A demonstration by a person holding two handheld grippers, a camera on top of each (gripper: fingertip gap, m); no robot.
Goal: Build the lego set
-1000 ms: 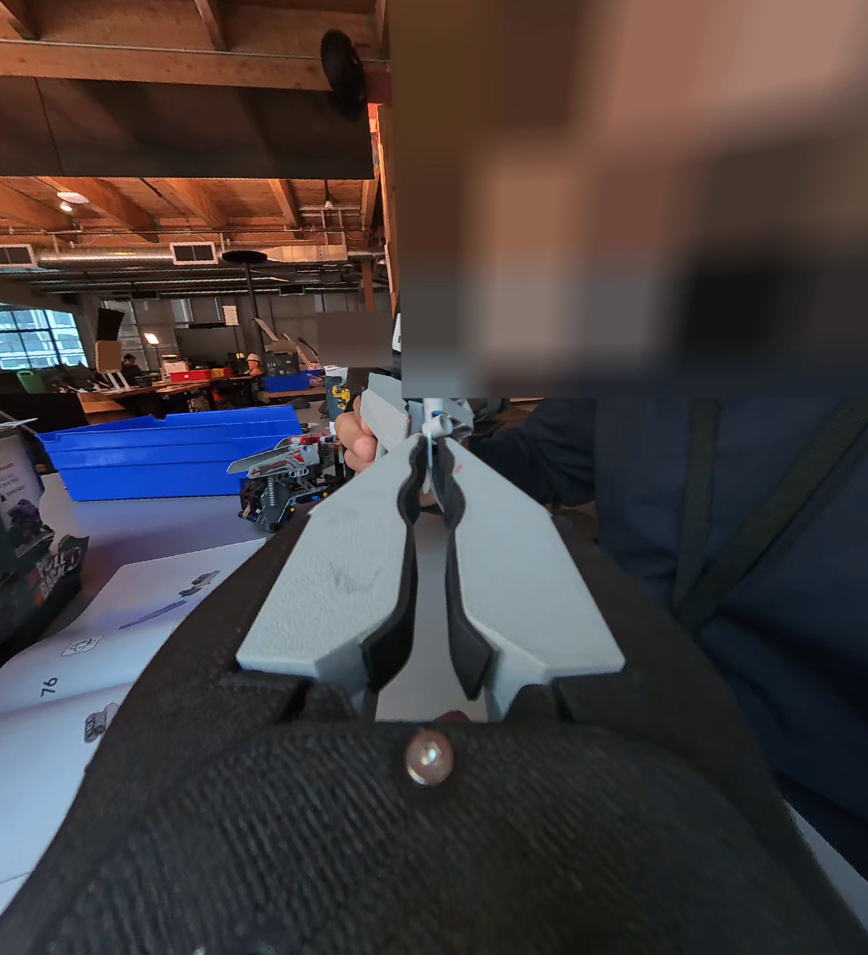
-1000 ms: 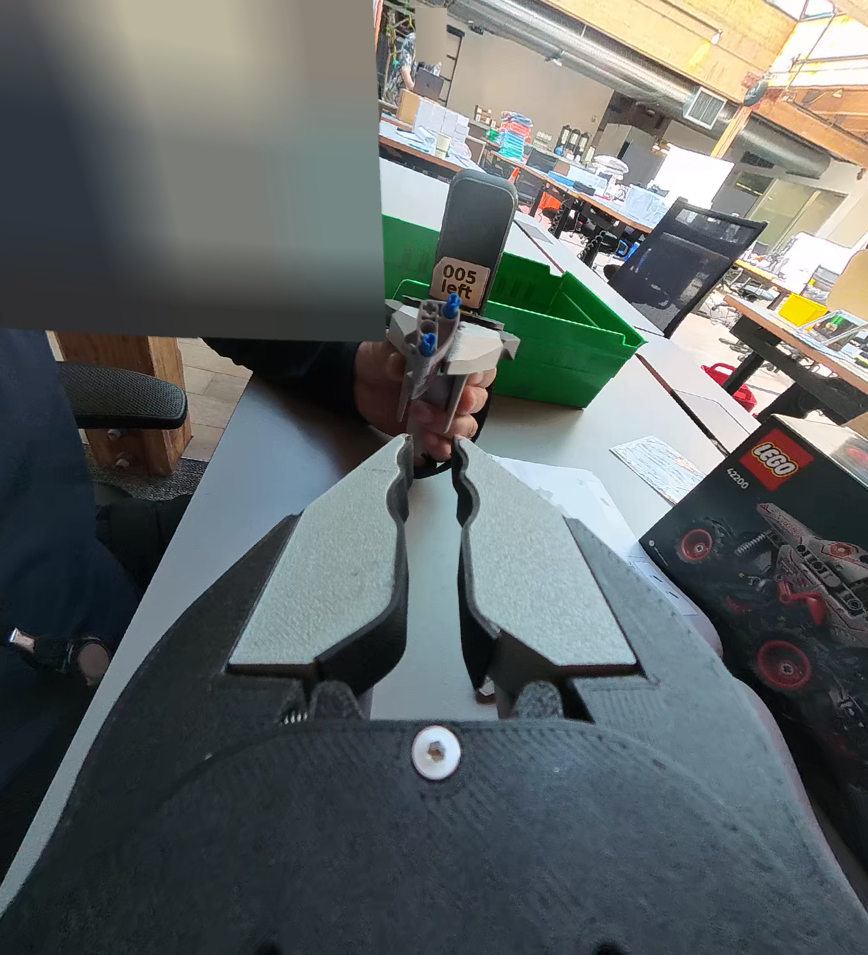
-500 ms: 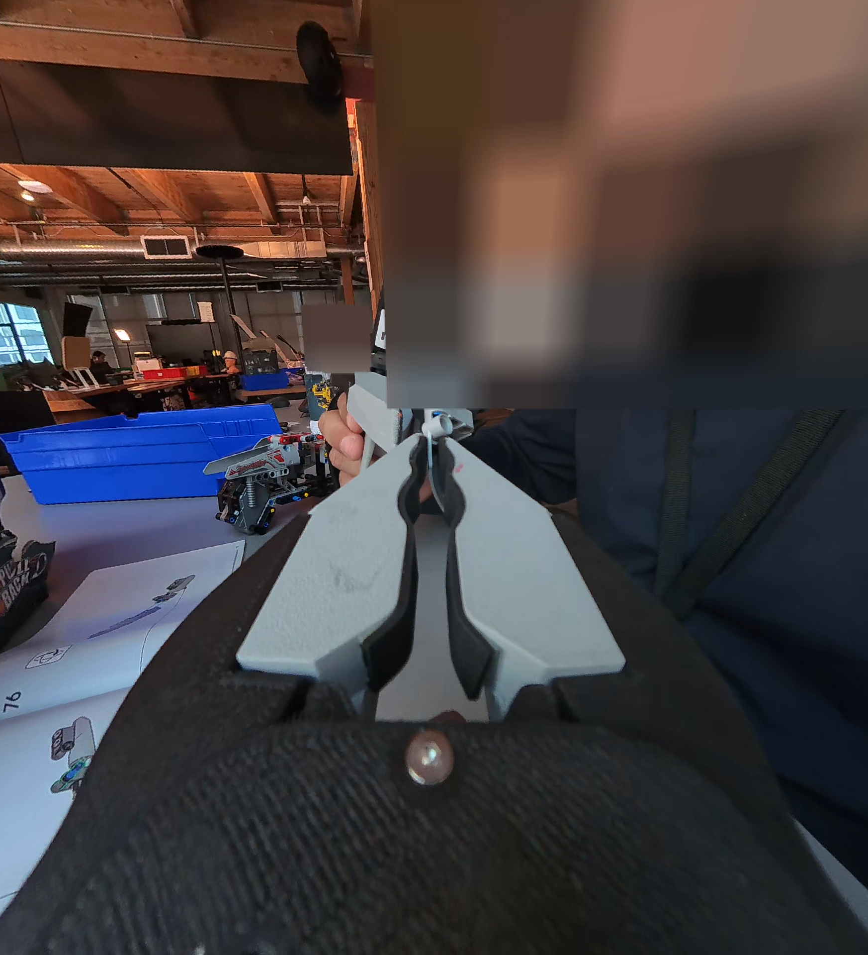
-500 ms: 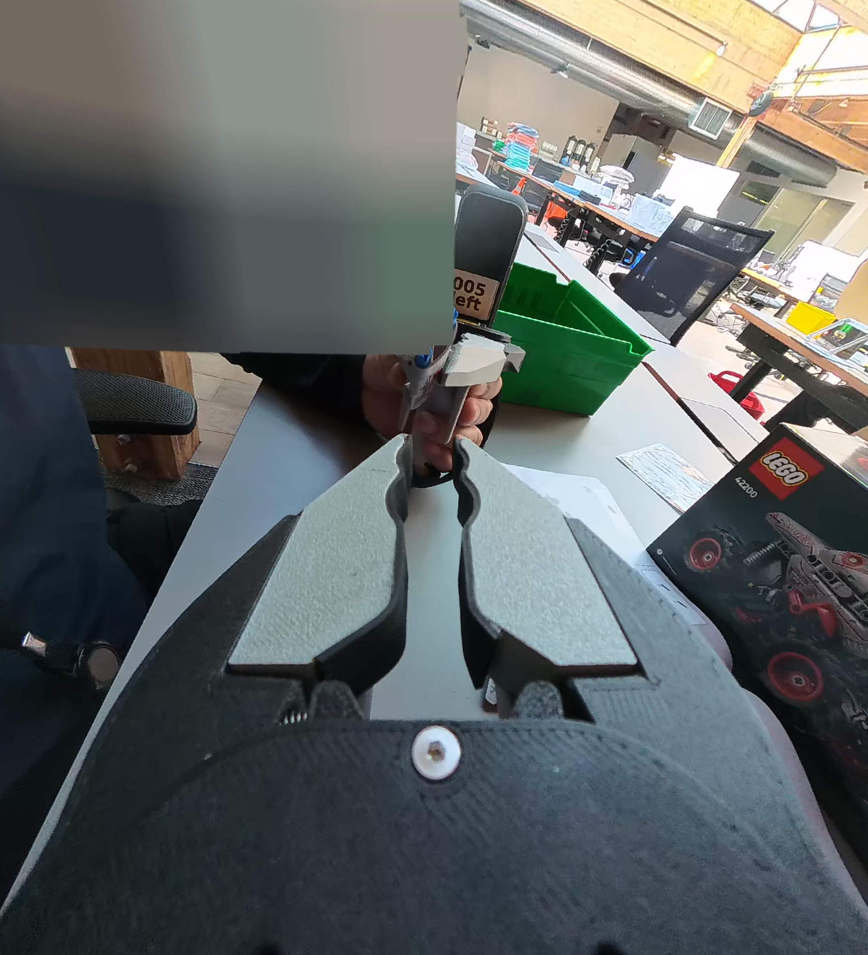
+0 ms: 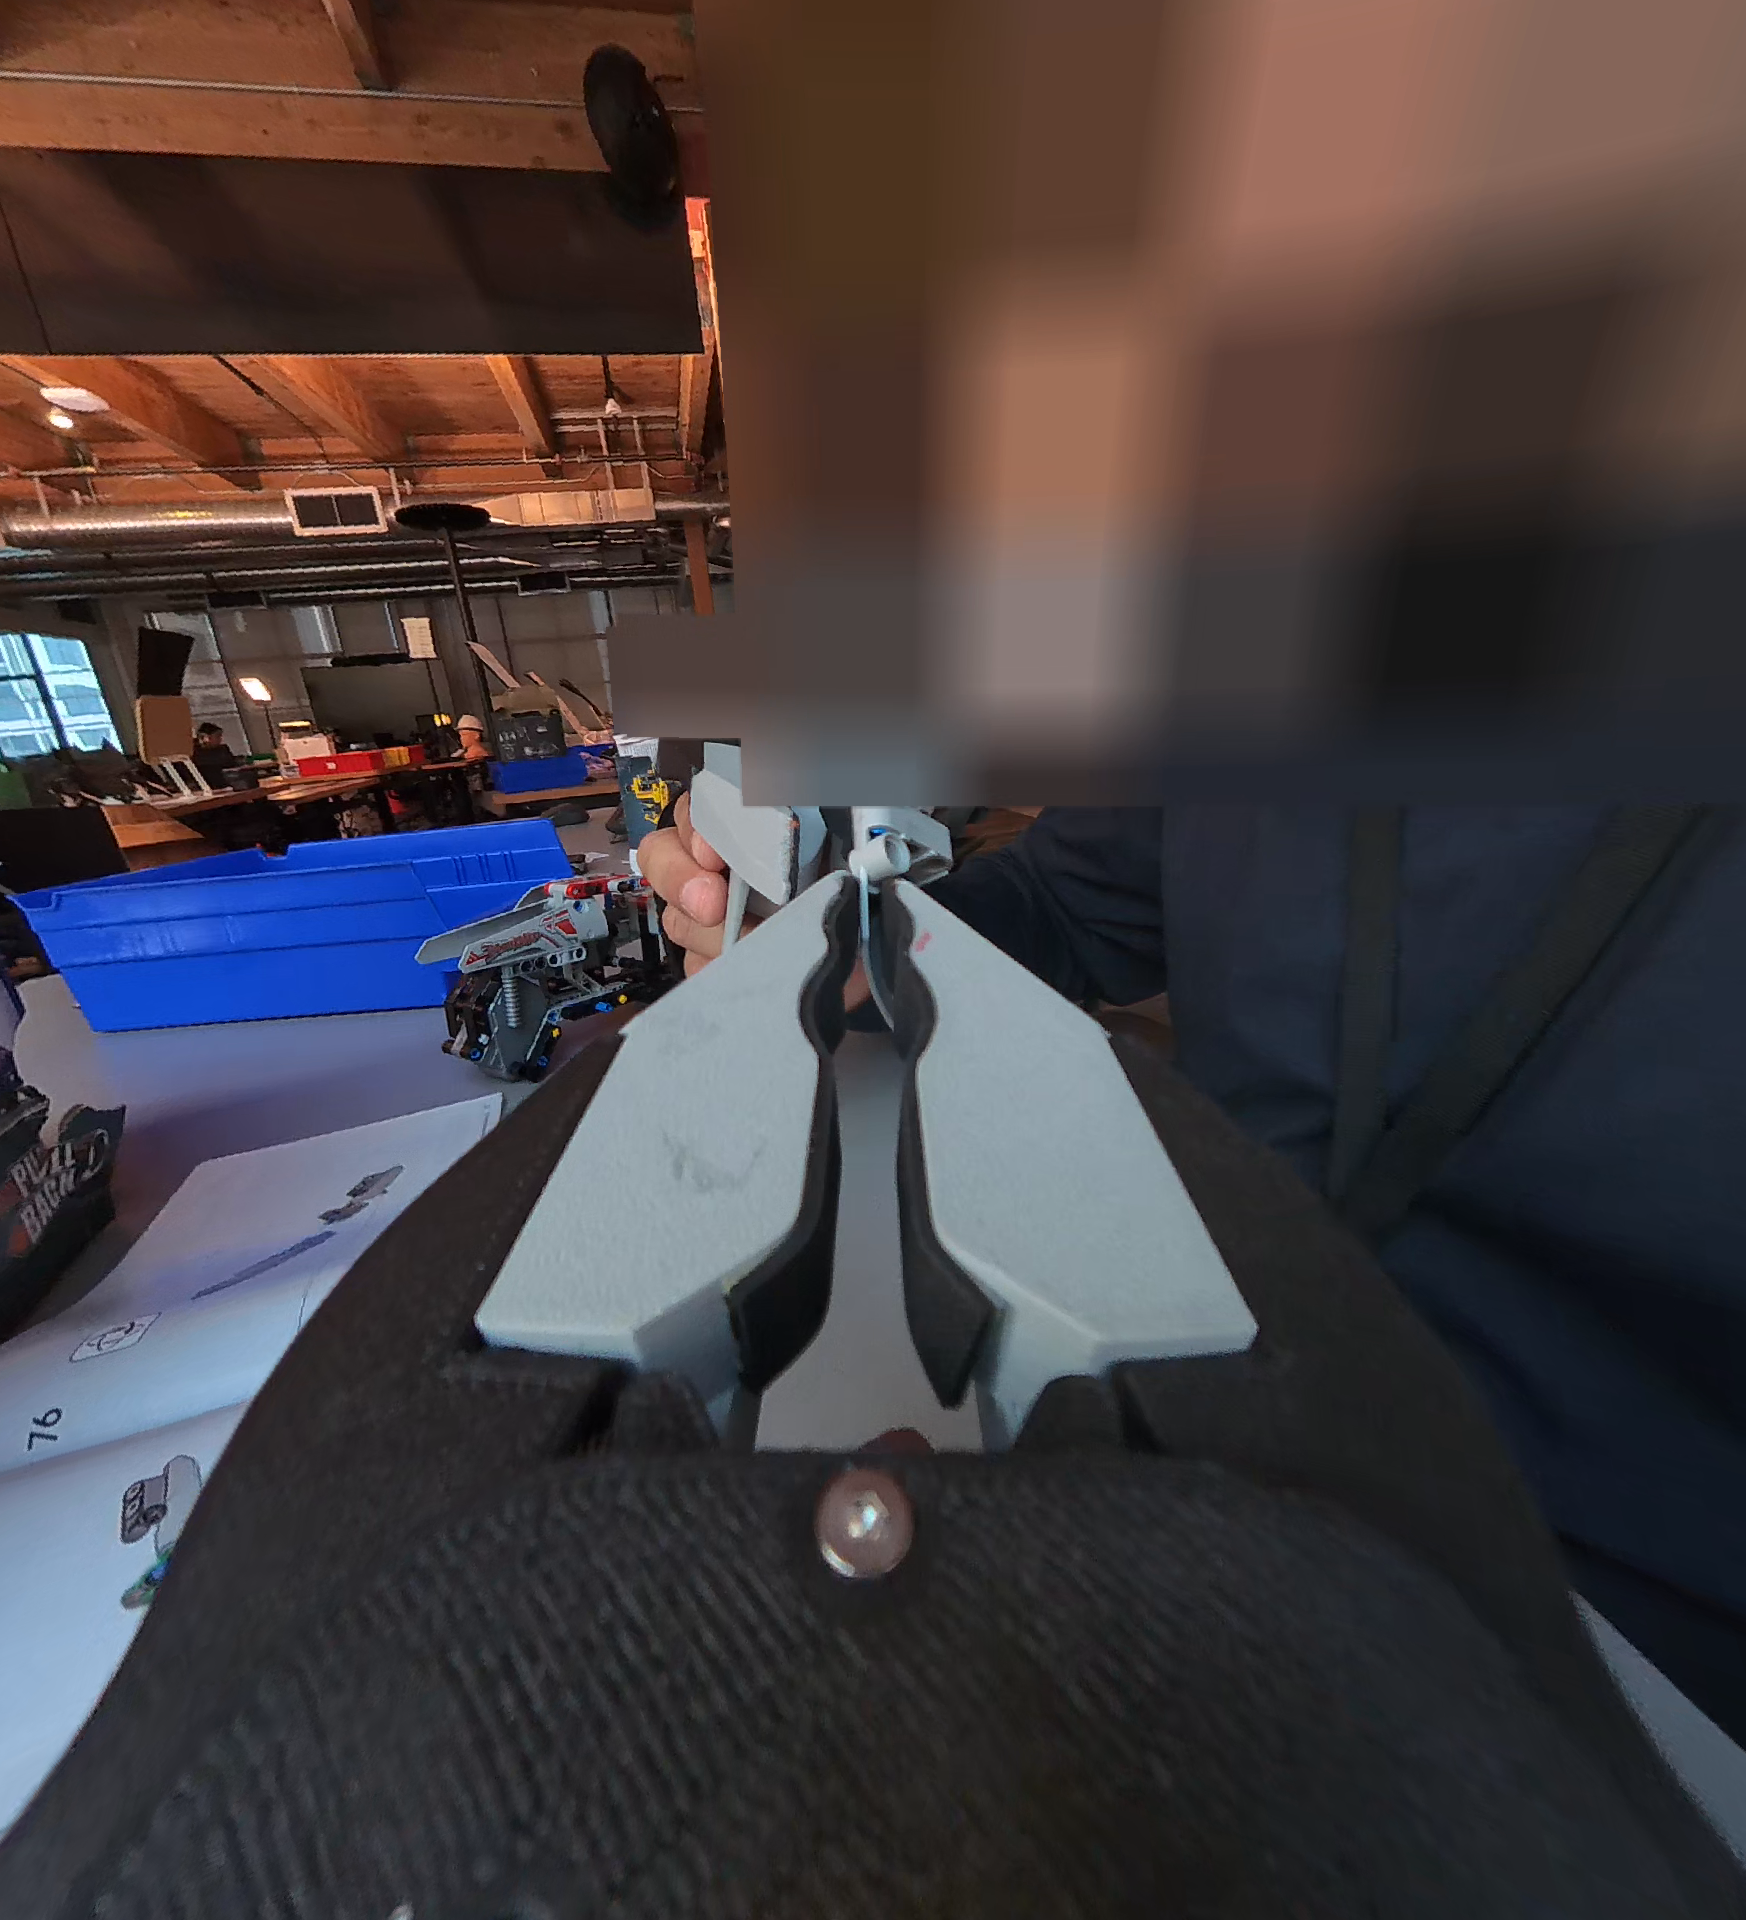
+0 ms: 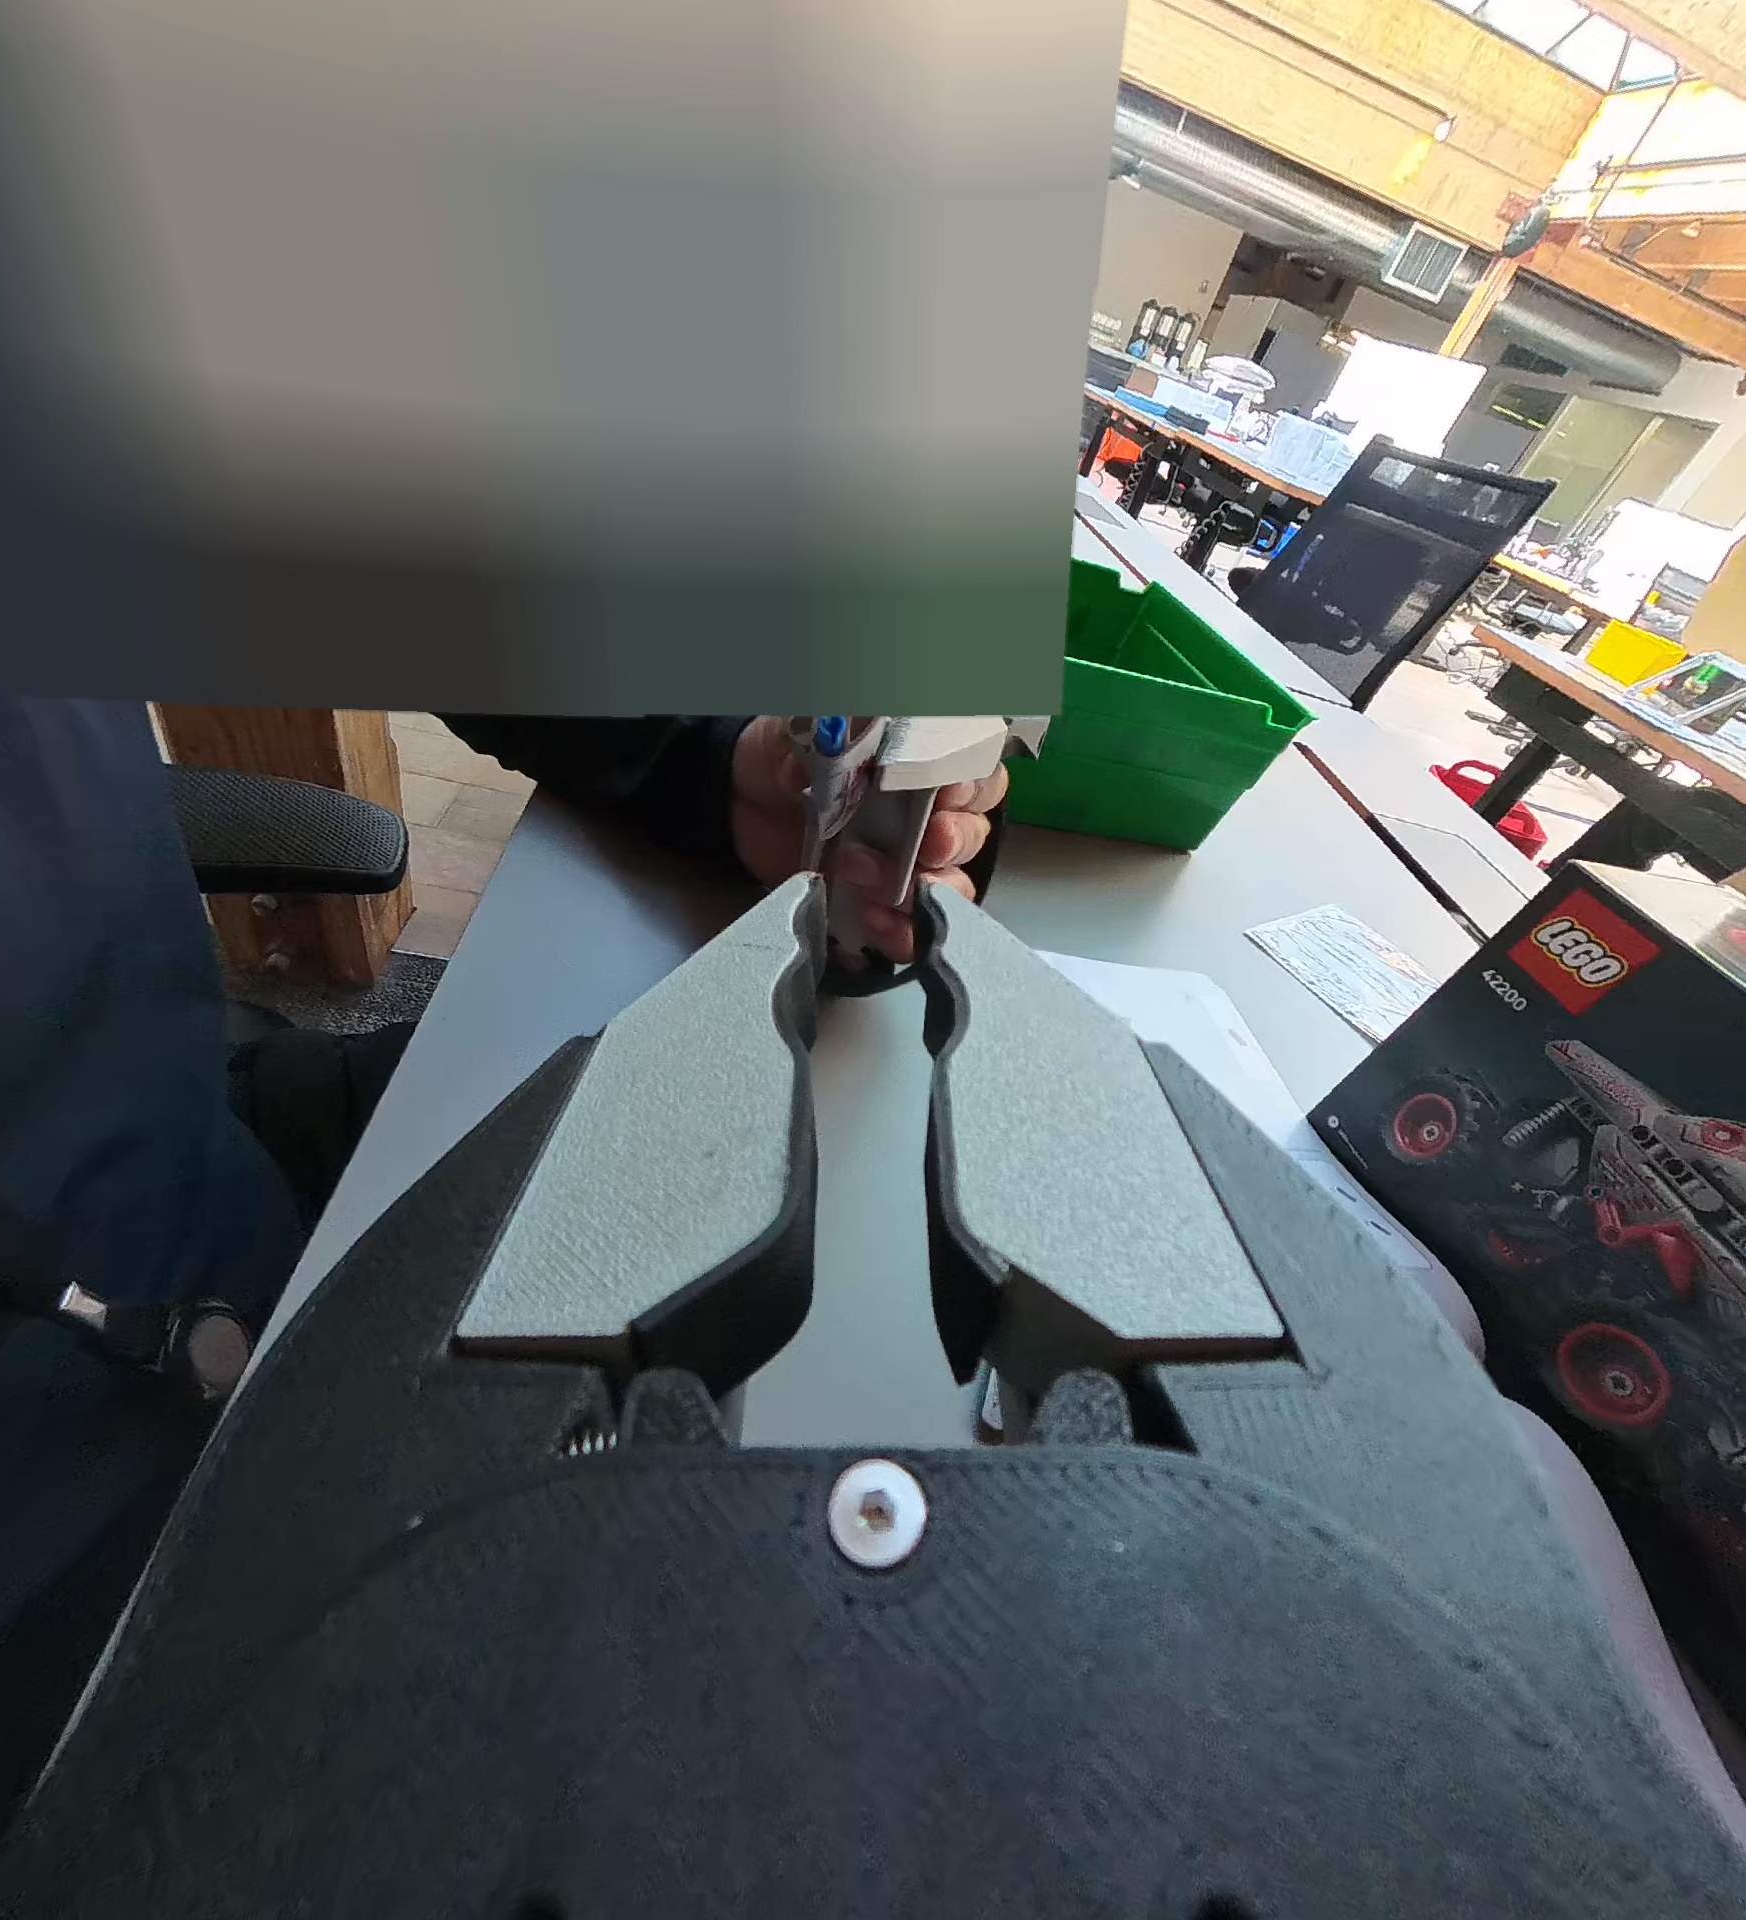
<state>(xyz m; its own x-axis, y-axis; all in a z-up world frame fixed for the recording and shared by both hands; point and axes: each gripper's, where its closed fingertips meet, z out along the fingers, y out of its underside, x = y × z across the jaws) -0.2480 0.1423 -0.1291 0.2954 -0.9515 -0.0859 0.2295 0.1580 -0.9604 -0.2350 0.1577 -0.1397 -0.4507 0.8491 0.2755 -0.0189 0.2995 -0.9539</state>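
**Two tools, one small part between them**

One bench, grey, carrying everything listed.

One printed box, dark, standing at the right tool's side of the bench.

Two trays: blue tray behind the model, green tray at the far edge.

One booklet, lying open and flat.

One half-built truck, grey with red trim, standing on the bench in front of the blue tray, untouched.

One sticker sheet, flat, near the box.

One left tool, pressed together on a grey piece, which stands up out of its tips in the air above the bench.

One right tool, slightly spread and empty.

Change noted: over the last second the left tool and its piece have drawn in until the piece sits just past the right tool's tips; earlier it stood higher and farther off. Judgement: a hand-over or regrip is about to be made; the piece is not yet on the truck.
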